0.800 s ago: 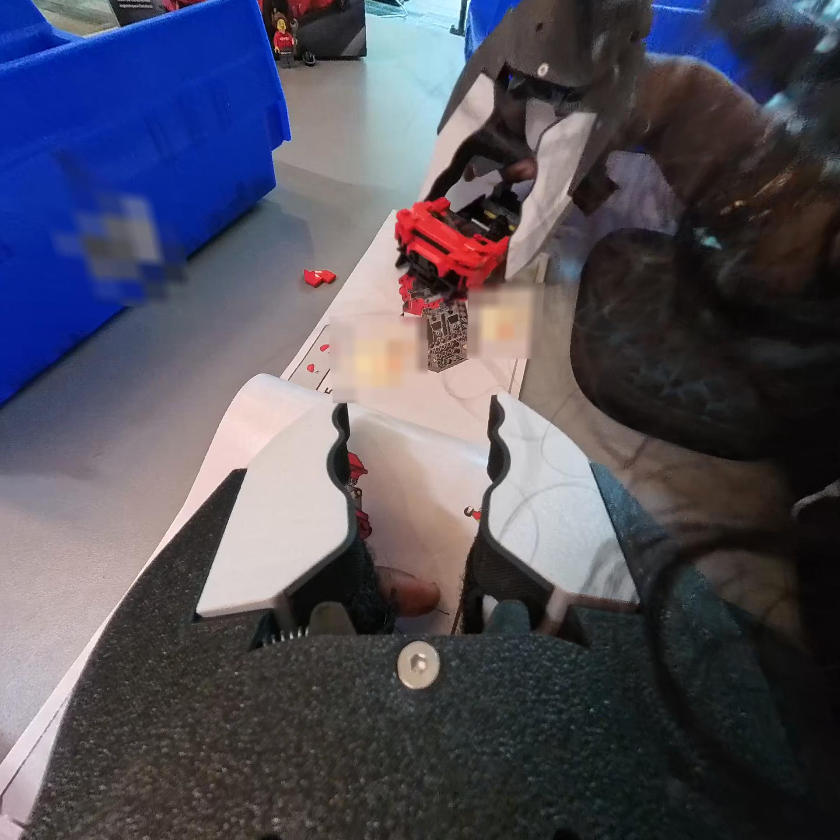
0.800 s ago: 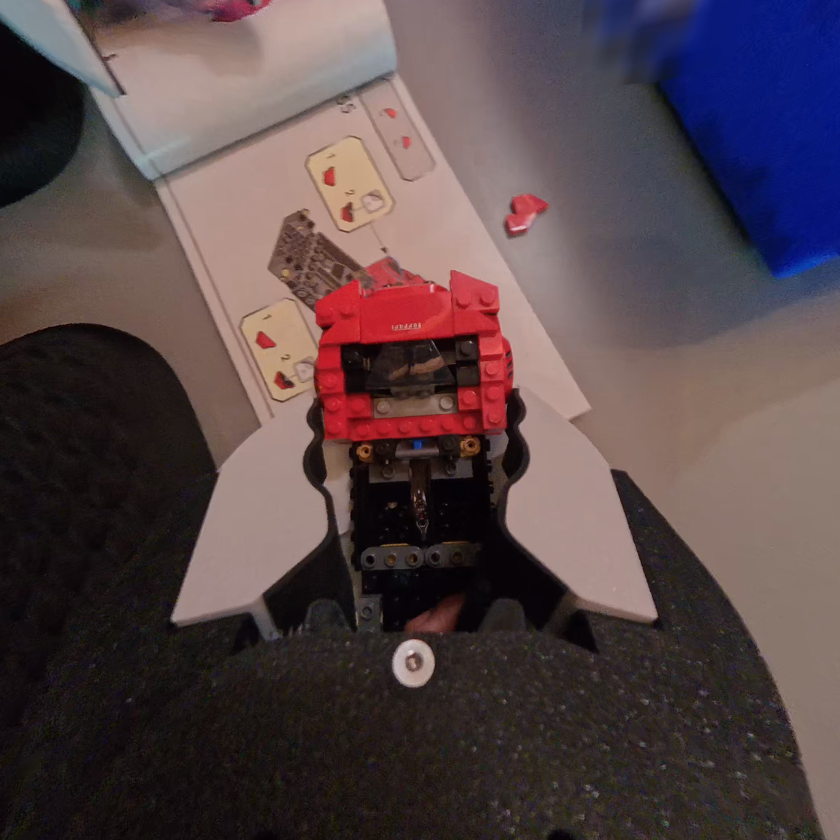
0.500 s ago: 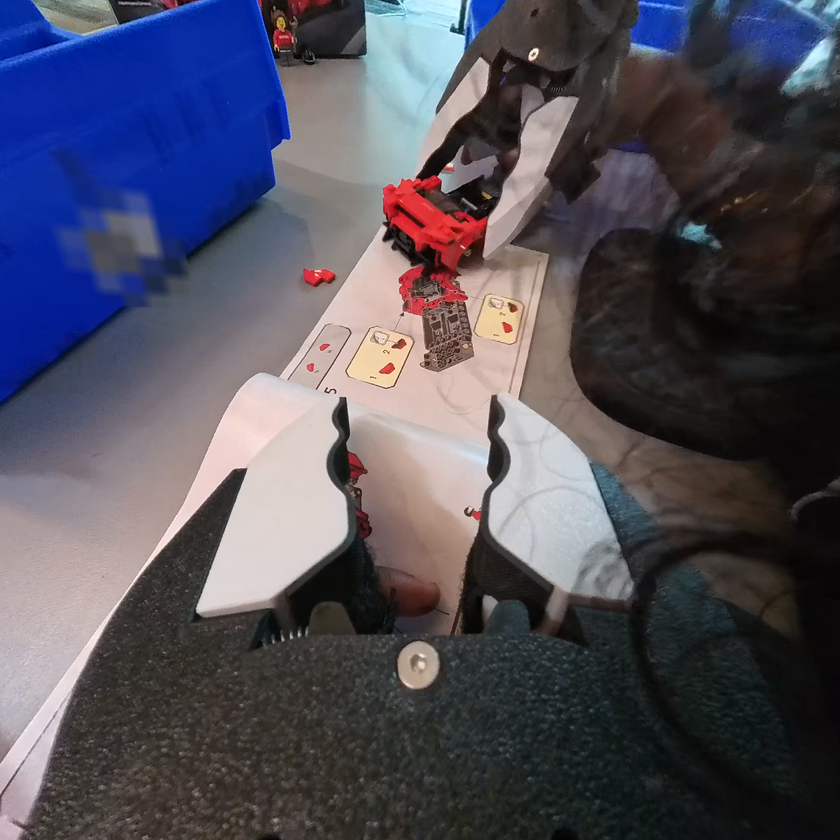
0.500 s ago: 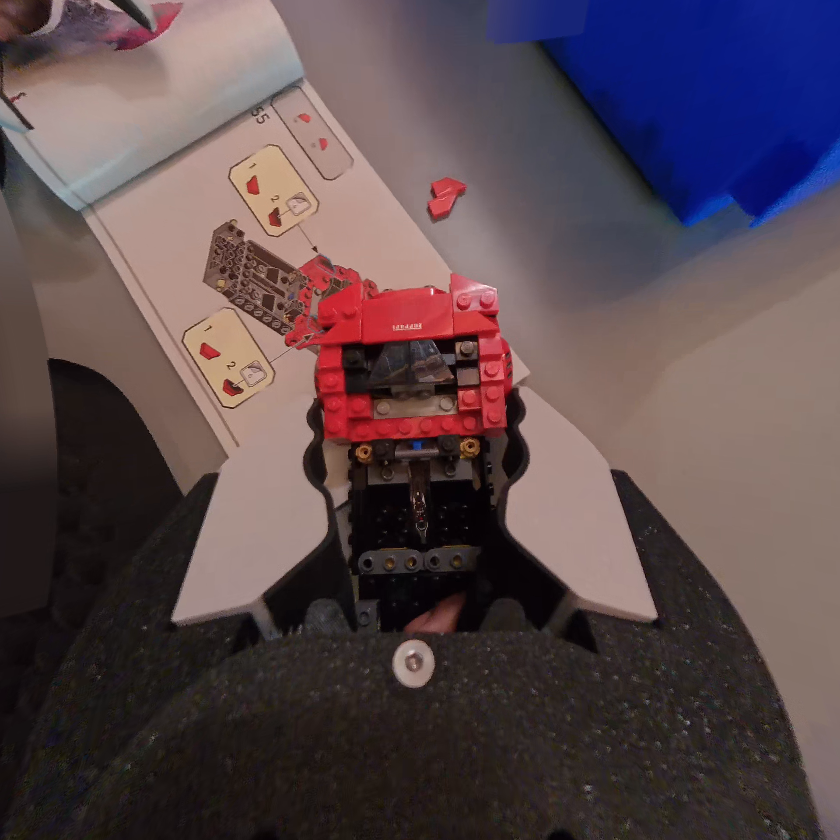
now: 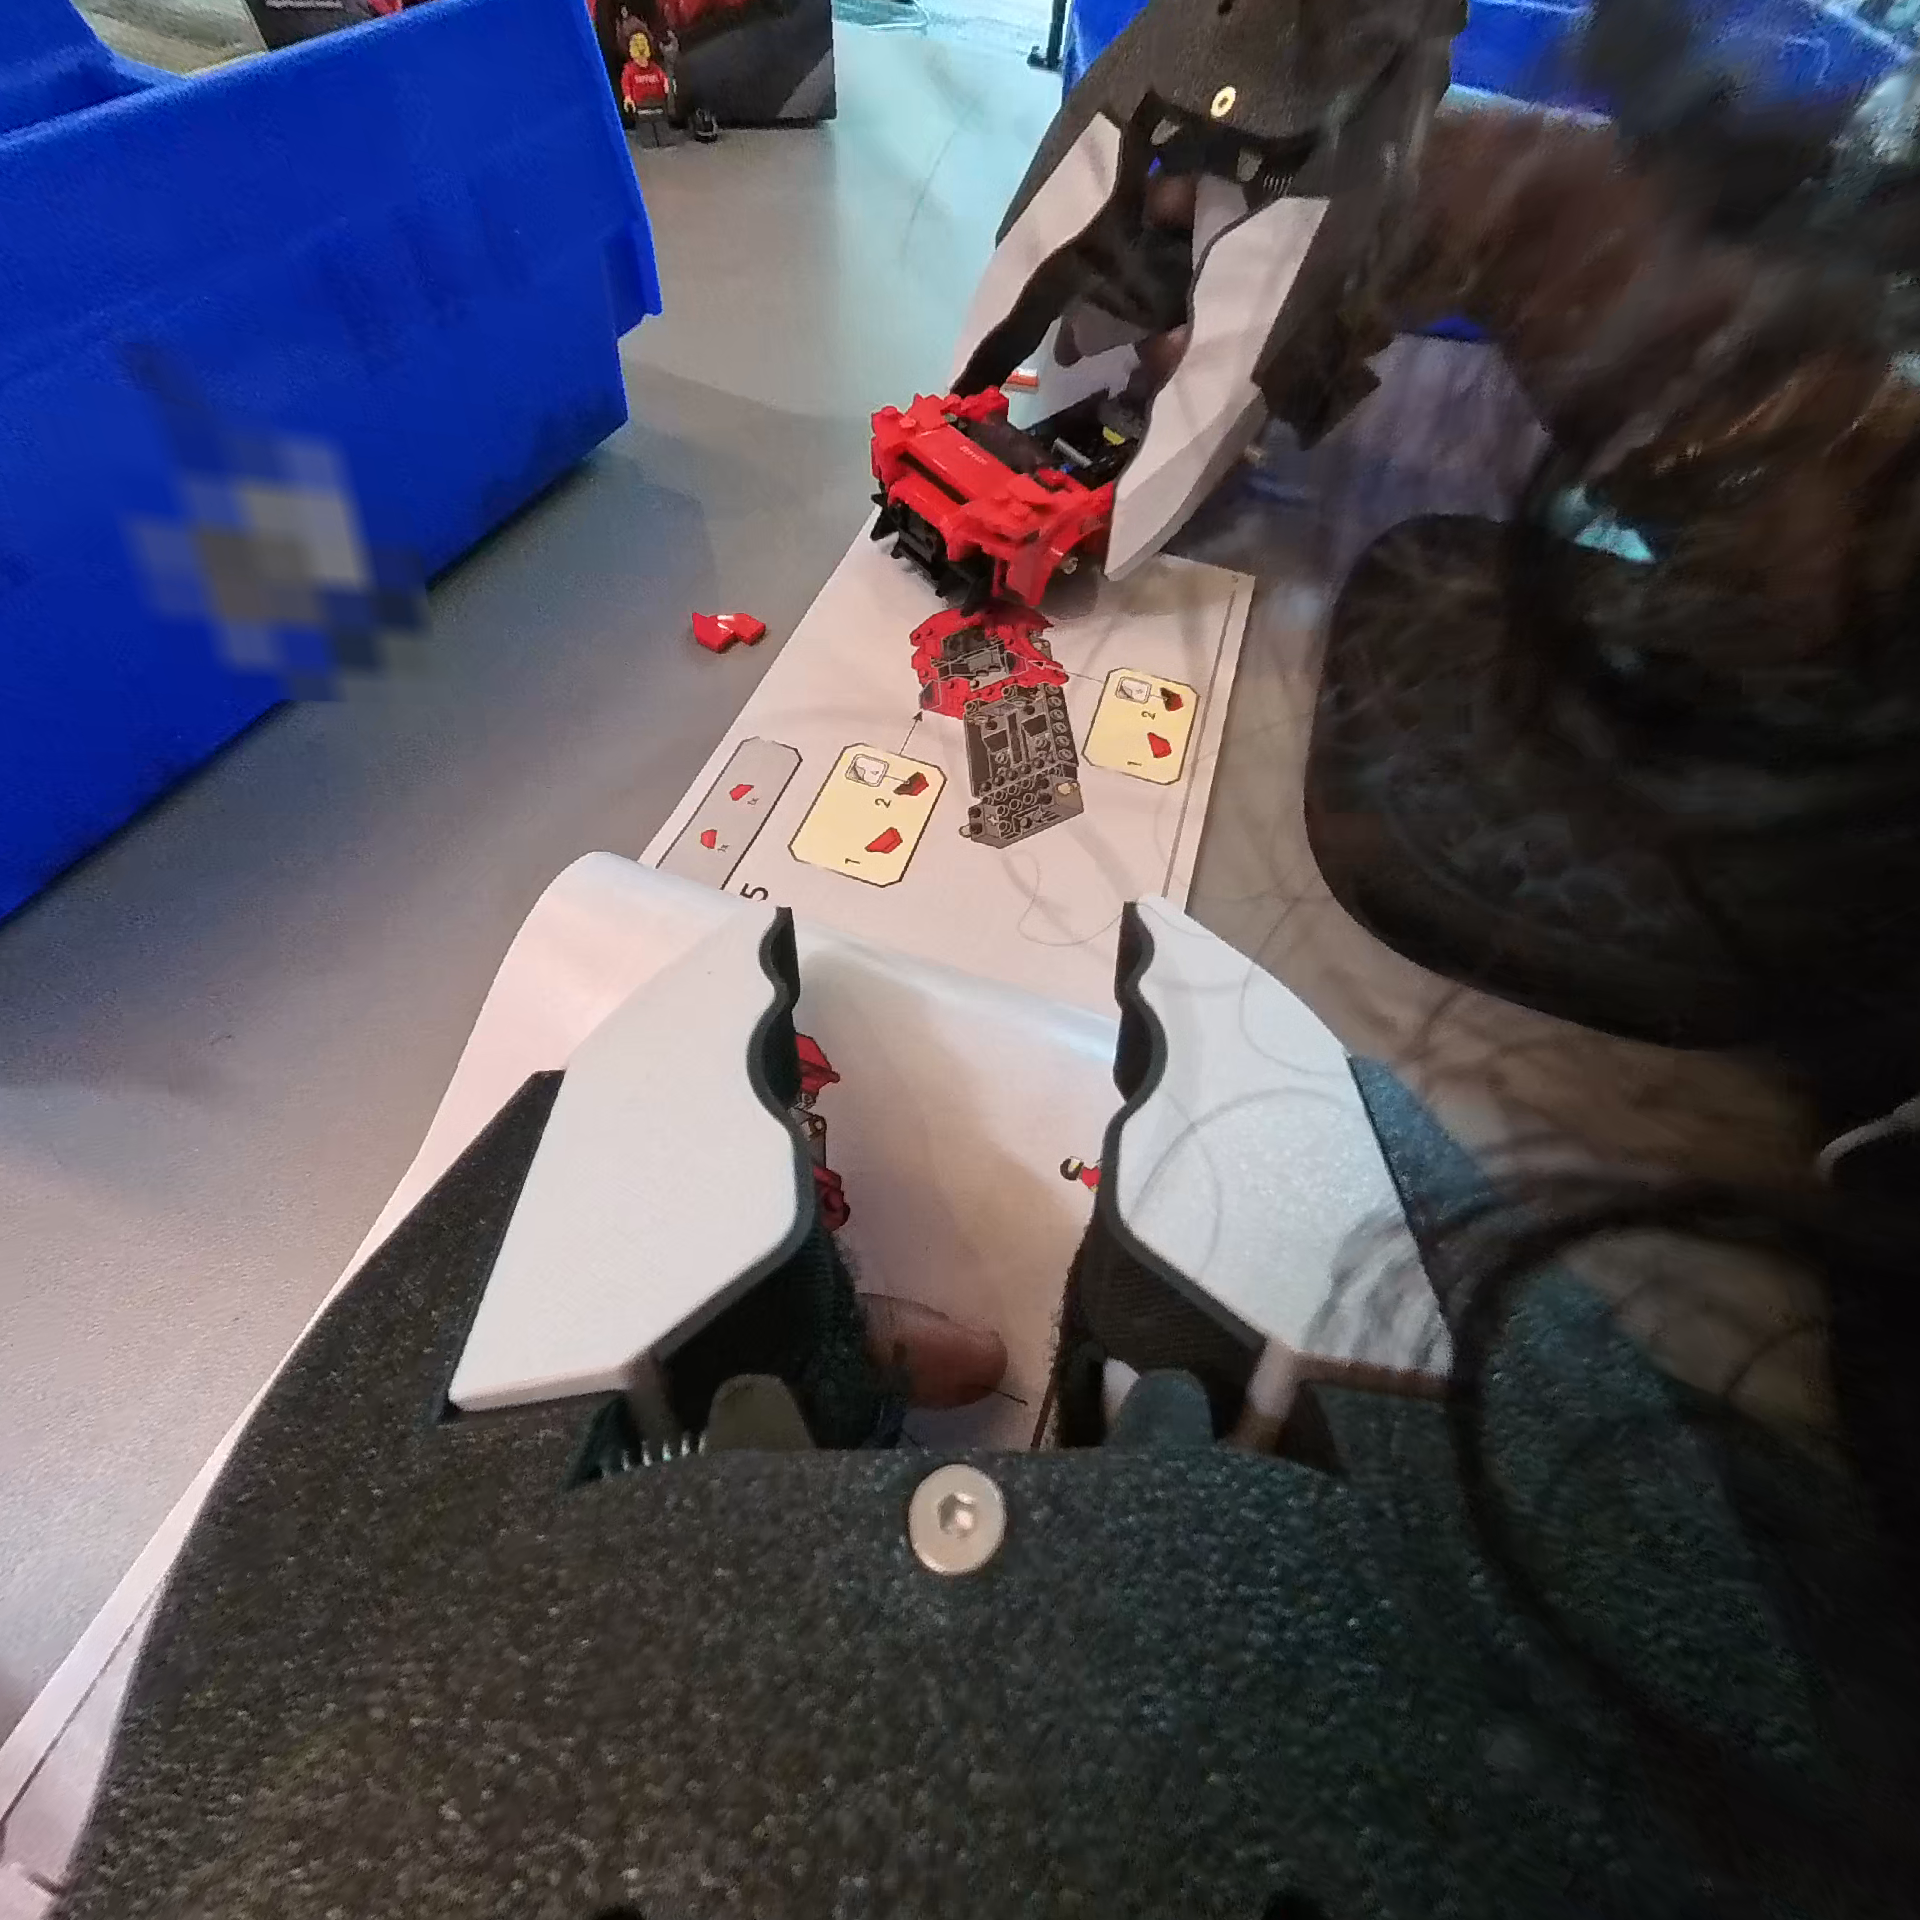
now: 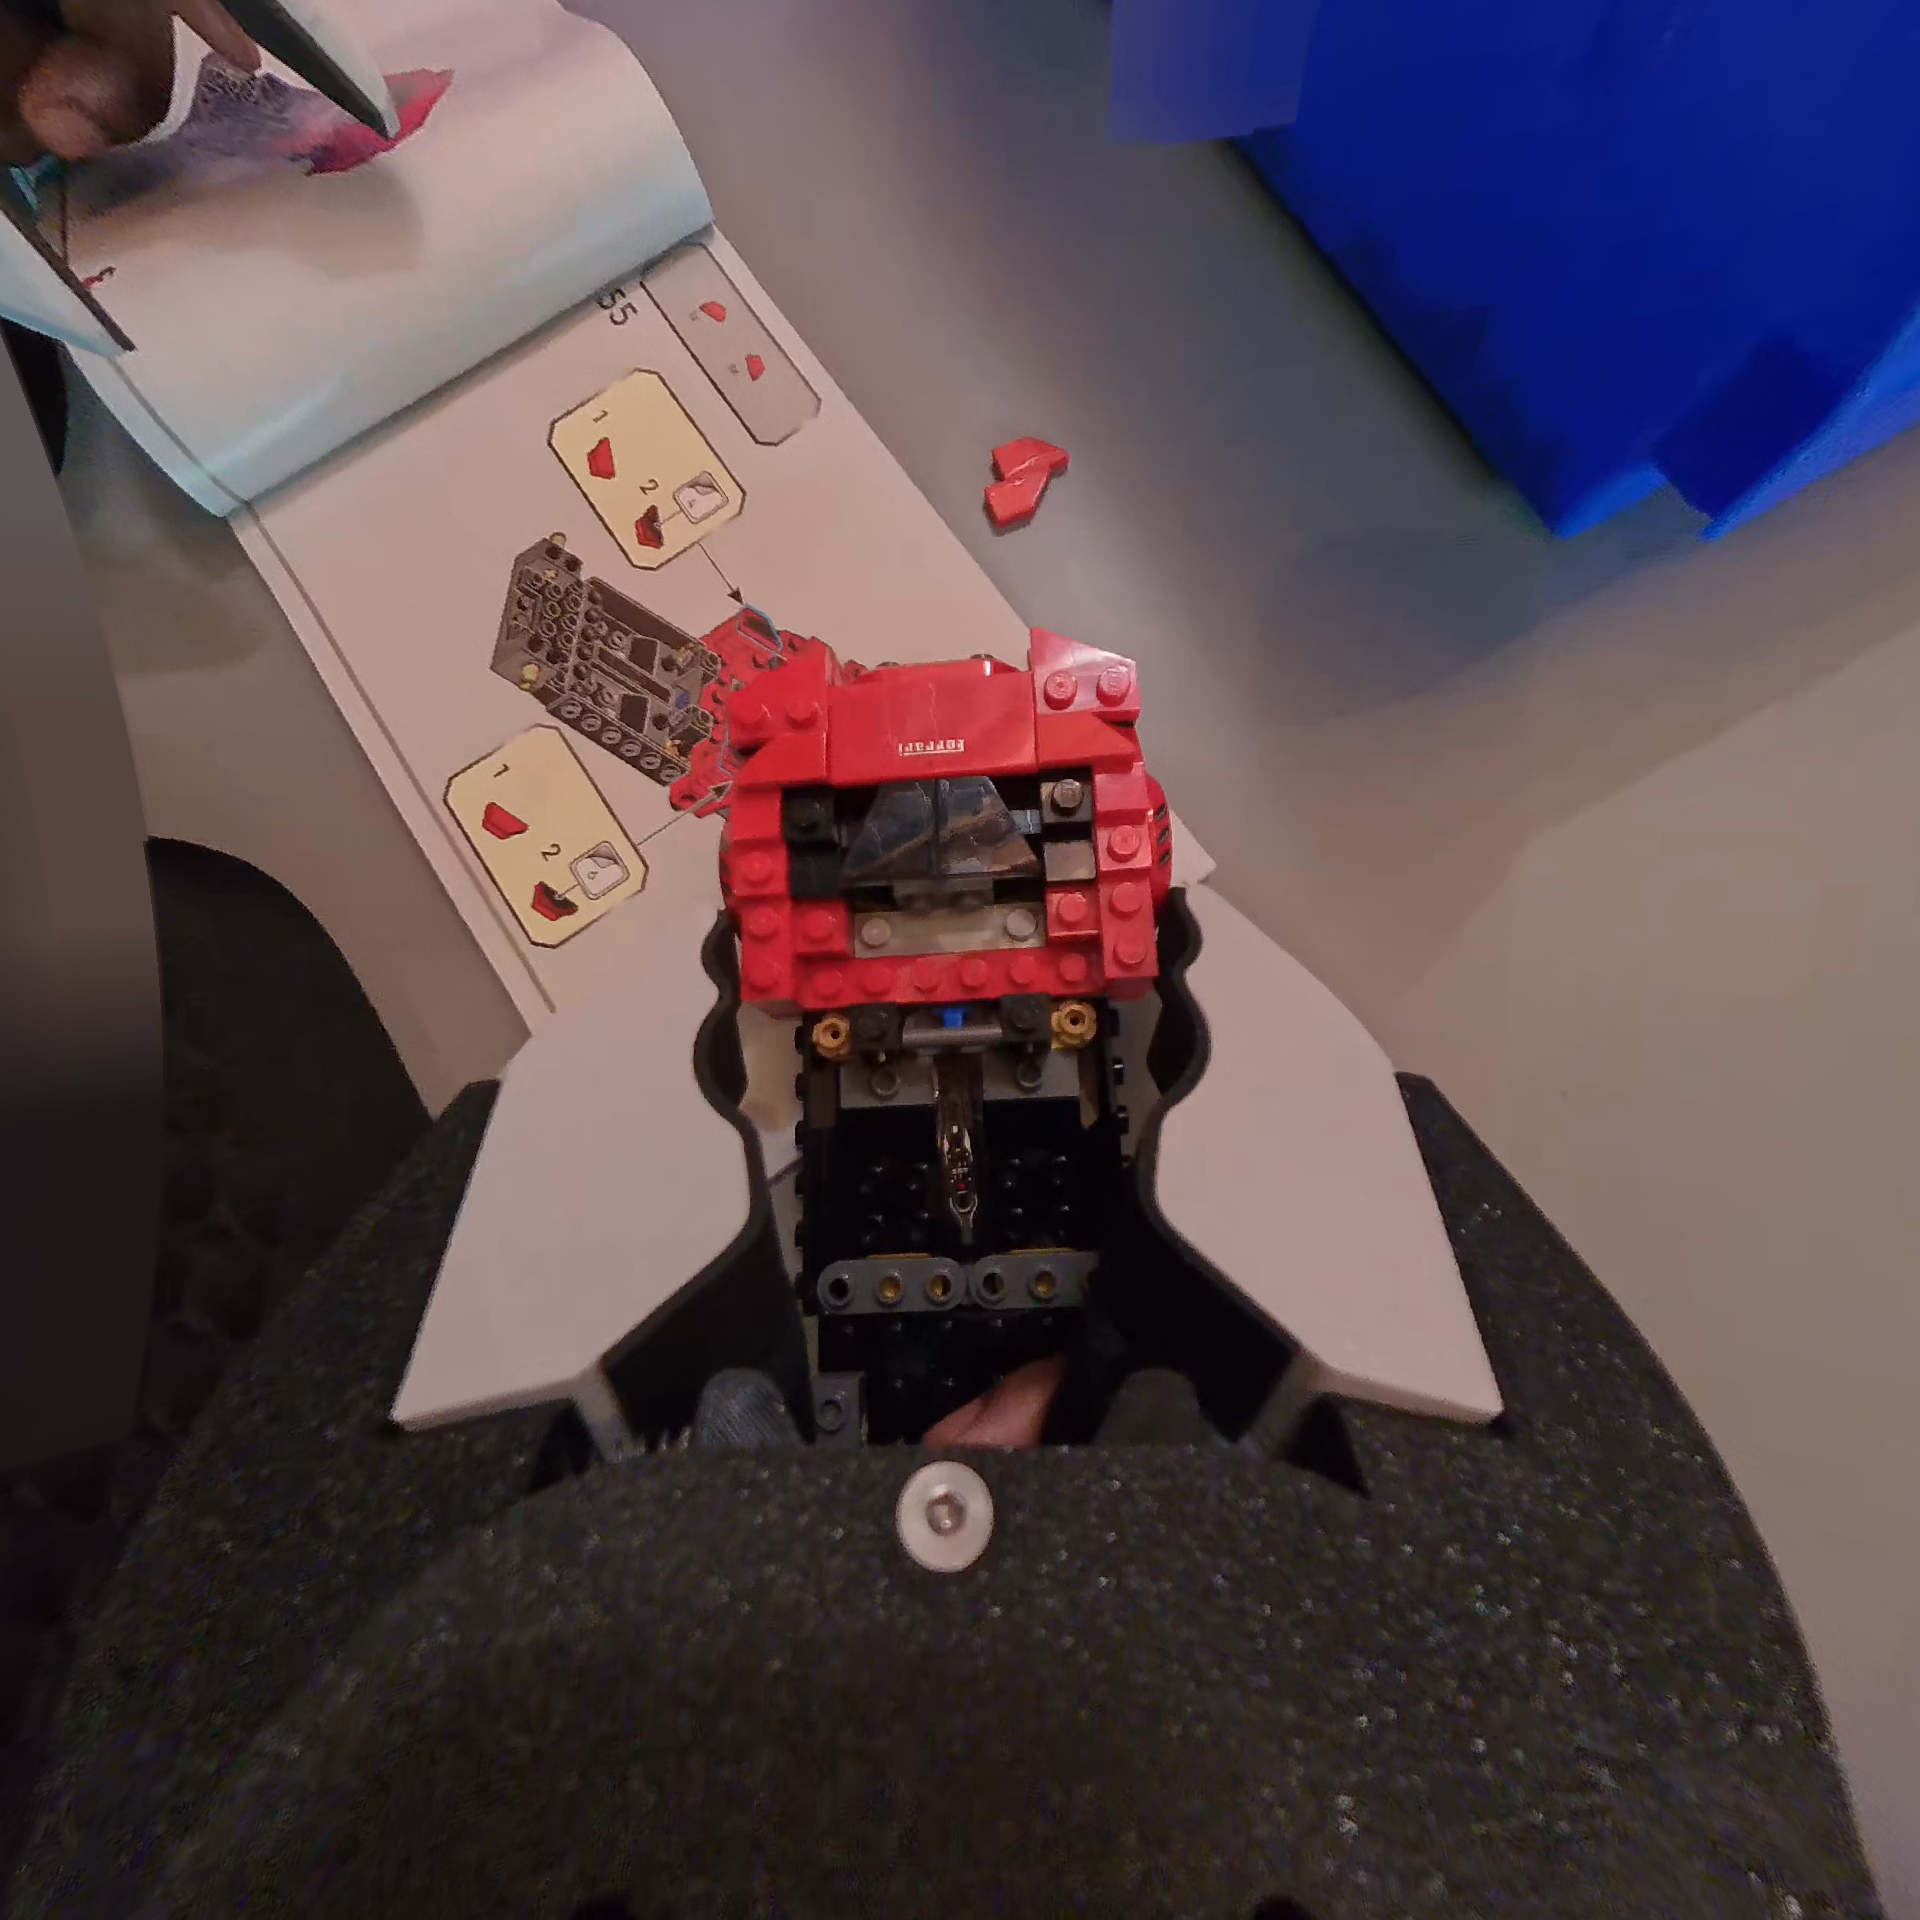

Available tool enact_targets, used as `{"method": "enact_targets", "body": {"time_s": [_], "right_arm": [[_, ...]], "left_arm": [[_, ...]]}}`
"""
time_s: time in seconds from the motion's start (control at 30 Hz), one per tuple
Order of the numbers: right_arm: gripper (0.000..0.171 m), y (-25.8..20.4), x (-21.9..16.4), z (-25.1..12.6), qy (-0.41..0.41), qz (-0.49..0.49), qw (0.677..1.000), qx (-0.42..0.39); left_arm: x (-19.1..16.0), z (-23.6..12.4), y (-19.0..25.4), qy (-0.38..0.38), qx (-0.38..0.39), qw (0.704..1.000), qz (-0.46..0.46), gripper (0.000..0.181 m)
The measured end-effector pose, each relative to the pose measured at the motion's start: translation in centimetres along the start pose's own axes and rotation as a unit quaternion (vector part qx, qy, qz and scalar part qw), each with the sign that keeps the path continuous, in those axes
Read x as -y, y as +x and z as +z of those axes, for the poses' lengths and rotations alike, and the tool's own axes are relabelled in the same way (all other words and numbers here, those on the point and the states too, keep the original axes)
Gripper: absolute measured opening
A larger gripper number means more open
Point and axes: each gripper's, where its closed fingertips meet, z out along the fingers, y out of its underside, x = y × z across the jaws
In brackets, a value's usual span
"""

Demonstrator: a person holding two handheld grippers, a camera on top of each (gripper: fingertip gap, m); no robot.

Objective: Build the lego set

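Note:
My right gripper (image 6: 951,925) is shut on a partly built red and black lego car (image 6: 935,748), gripping its black chassis with the red end pointing forward. The car hangs just over the far end of the open instruction booklet (image 6: 416,582). In the left wrist view the car (image 5: 977,488) and right gripper (image 5: 1049,457) show at the top. My left gripper (image 5: 956,925) is open and empty over the booklet's (image 5: 1039,831) curled page. Two small loose red pieces (image 5: 727,629) lie on the grey table beside the booklet, and also show in the right wrist view (image 6: 1027,478).
A big blue bin (image 5: 260,312) stands to the left of the booklet and shows at the upper right of the right wrist view (image 6: 1610,208). A minifigure (image 5: 646,88) and a dark box (image 5: 748,52) stand at the far table edge. A dark sleeve (image 5: 1610,779) lies to the right.
My right gripper has carried the car toward the far end of the booklet, uncovering the printed diagram. My left gripper has stayed open and still.

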Motion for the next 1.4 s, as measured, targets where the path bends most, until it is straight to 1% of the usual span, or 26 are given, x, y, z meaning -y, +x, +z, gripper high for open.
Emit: {"method": "enact_targets", "body": {"time_s": [0.1, 0.23, 0.3, 0.43, 0.53, 0.6, 0.63, 0.67, 0.73, 0.77, 0.8, 0.83, 0.87, 0.9, 1.0, 1.07, 1.13, 1.27, 1.33, 1.4], "right_arm": [[0.077, -0.7, 0.3, 0.0, 0.004, -0.011, 1.0, 0.015], [0.077, -3.3, 1.4, 0.5, 0.0, -0.053, 0.997, 0.053], [0.077, -4.8, 2.1, 1.1, -0.01, -0.078, 0.994, 0.072], [0.077, -7.5, 3.1, 3.0, -0.034, -0.083, 0.989, 0.116], [0.076, -7.8, 2.8, 4.2, -0.061, -0.09, 0.988, 0.113], [0.077, -7.9, 2.9, 4.2, -0.065, -0.082, 0.987, 0.119], [0.08, -7.8, 3.2, 4.0, -0.062, -0.072, 0.987, 0.126], [0.085, -7.5, 3.7, 3.6, -0.052, -0.06, 0.988, 0.129], [0.084, -6.5, 5.4, 2.6, -0.011, -0.031, 0.989, 0.142], [0.078, -5.7, 6.3, 2.2, 0.016, -0.014, 0.989, 0.143], [0.063, -4.4, 7.3, 2.0, 0.045, 0.008, 0.99, 0.133], [0.043, -3.1, 8.0, 1.9, 0.067, 0.031, 0.989, 0.125], [0.028, -2.2, 8.3, 2.2, 0.077, 0.045, 0.988, 0.125], [0.023, -1.5, 8.0, 2.8, 0.067, 0.045, 0.989, 0.122], [0.021, 0.6, 6.0, 5.1, -0.006, -0.006, 0.998, 0.062], [0.021, 1.1, 5.6, 6.1, -0.029, -0.032, 0.998, 0.034], [0.021, 1.1, 6.1, 6.5, -0.021, -0.029, 0.999, 0.03], [0.021, 1.4, 6.1, 7.0, -0.035, -0.028, 0.999, 0.021], [0.019, 1.3, 6.1, 7.1, -0.038, -0.02, 0.999, 0.026], [0.014, 1.2, 6.1, 7.1, -0.038, -0.016, 0.999, 0.032]], "left_arm": [[0.0, 0.0, 0.0, -0.001, 0.0, 1.0, 0.001, 0.059], [0.0, 0.0, 0.1, -0.002, -0.001, 1.0, 0.002, 0.059], [-0.1, 0.1, 0.1, -0.004, -0.002, 1.0, 0.001, 0.058], [0.0, 0.0, 0.1, -0.002, -0.001, 1.0, 0.002, 0.059], [0.0, 0.0, 0.2, -0.001, -0.001, 1.0, 0.007, 0.058], [-0.1, 0.0, 0.2, -0.004, -0.001, 1.0, 0.01, 0.059], [-0.1, 0.0, 0.2, -0.004, -0.002, 1.0, 0.01, 0.058], [0.0, 0.0, 0.2, -0.003, -0.002, 1.0, 0.011, 0.059], [0.0, 0.0, 0.3, -0.001, -0.003, 1.0, 0.012, 0.059], [0.0, 0.0, 0.3, -0.001, -0.003, 1.0, 0.012, 0.058], [0.0, 0.0, 0.3, 0.0, -0.003, 1.0, 0.011, 0.058], [0.0, 0.0, 0.3, 0.0, -0.003, 1.0, 0.011, 0.059], [0.0, 0.0, 0.3, 0.0, -0.003, 1.0, 0.011, 0.058], [0.1, -0.1, 0.3, 0.001, -0.003, 1.0, 0.012, 0.058], [0.1, 0.0, 0.3, 0.001, -0.002, 1.0, 0.012, 0.059], [0.1, 0.0, 0.3, 0.0, -0.003, 1.0, 0.012, 0.058], [0.0, 0.0, 0.2, -0.001, -0.002, 1.0, 0.013, 0.058], [0.0, 0.0, 0.2, -0.001, -0.003, 1.0, 0.012, 0.058], [0.0, 0.0, 0.3, -0.002, -0.003, 1.0, 0.013, 0.058], [0.0, 0.0, 0.3, -0.003, -0.003, 1.0, 0.014, 0.058]]}}
